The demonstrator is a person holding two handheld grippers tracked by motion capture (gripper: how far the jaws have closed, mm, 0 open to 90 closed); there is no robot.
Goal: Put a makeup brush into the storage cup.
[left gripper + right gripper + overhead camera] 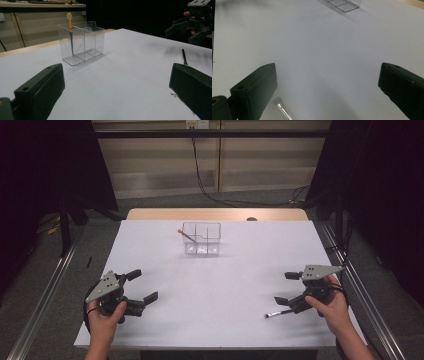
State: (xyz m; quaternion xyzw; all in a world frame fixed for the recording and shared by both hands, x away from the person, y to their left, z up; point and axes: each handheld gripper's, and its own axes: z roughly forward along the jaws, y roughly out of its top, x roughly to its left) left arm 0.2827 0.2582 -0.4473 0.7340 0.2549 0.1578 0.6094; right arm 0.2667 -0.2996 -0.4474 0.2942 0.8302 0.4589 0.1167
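Seen from the high view: right gripper [286,289], jaws spread wide and grasping nothing, held low at the near right of the white table [220,290]; just beside its lower jaw, a slim black-handled brush with a silvery ferrule [278,313], lying flat on the table surface, long axis running roughly left to right, tip pointing toward the table's middle; in the right gripper view, the ferrule end [284,112] poking in at the bottom, near the left-hand jaw rather than centred between the two; likely calls for a small shift toward that side and a turn so the jaws close across the handle, not along it; left gripper [141,286], likewise released and empty, well apart at the near left, so clearly the farther hand; at the far middle, a clear plastic divided holder [201,239] with an orange-tipped slender stick [187,235] leaning in its left compartment, the probable destination
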